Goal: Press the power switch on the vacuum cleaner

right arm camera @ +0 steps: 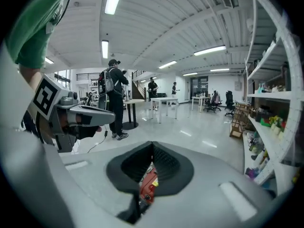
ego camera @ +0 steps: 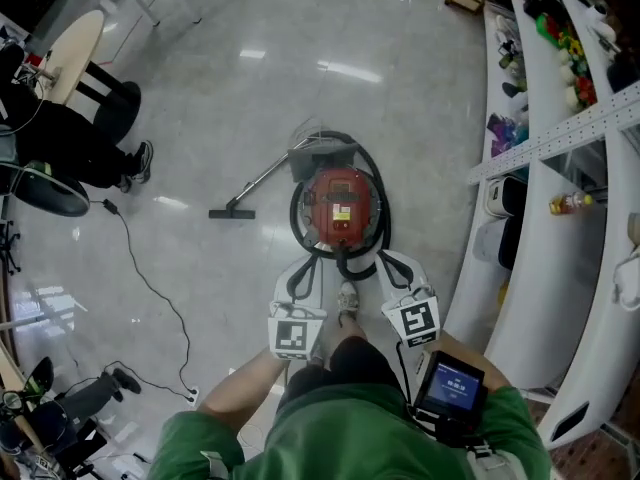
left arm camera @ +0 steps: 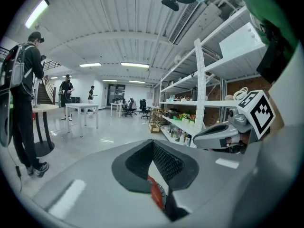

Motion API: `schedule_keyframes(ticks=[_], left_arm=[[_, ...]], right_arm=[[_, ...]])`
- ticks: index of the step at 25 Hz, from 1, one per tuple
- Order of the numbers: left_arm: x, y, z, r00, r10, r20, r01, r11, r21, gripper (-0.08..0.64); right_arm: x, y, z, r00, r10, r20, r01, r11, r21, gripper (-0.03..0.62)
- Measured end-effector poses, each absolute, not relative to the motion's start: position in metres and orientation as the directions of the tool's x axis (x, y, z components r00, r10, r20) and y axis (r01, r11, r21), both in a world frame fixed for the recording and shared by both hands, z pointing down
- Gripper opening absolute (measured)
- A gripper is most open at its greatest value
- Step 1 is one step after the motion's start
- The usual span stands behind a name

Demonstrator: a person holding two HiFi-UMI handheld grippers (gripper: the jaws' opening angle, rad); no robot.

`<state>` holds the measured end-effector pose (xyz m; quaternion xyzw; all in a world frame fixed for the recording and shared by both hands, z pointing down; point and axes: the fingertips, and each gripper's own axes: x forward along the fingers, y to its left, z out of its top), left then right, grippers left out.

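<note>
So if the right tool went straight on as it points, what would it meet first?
Probably the red vacuum cleaner, visible just past the right tool; depth is unclear.

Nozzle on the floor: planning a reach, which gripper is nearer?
Left. The left gripper sits down-right of the nozzle; the right gripper is farther right, beyond the vacuum.

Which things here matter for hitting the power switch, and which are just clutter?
For the job: red canister vacuum cleaner; left gripper, shut; right gripper, shut.
Lying about: black cable on the floor; white shelving with small goods; round wooden table.
</note>
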<state>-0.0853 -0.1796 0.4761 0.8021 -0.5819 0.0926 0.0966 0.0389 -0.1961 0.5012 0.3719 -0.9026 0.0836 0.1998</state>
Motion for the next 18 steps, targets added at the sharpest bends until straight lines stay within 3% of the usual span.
schedule_keyframes(ticks=[18], left_arm=[[-0.103, -0.075, 0.323, 0.325, -0.946, 0.007, -0.945, -0.324, 0.043, 0.006]], right_arm=[[0.030, -0.087, 0.338, -0.534, -0.833, 0.145, -0.839, 0.543, 0.030, 0.003]])
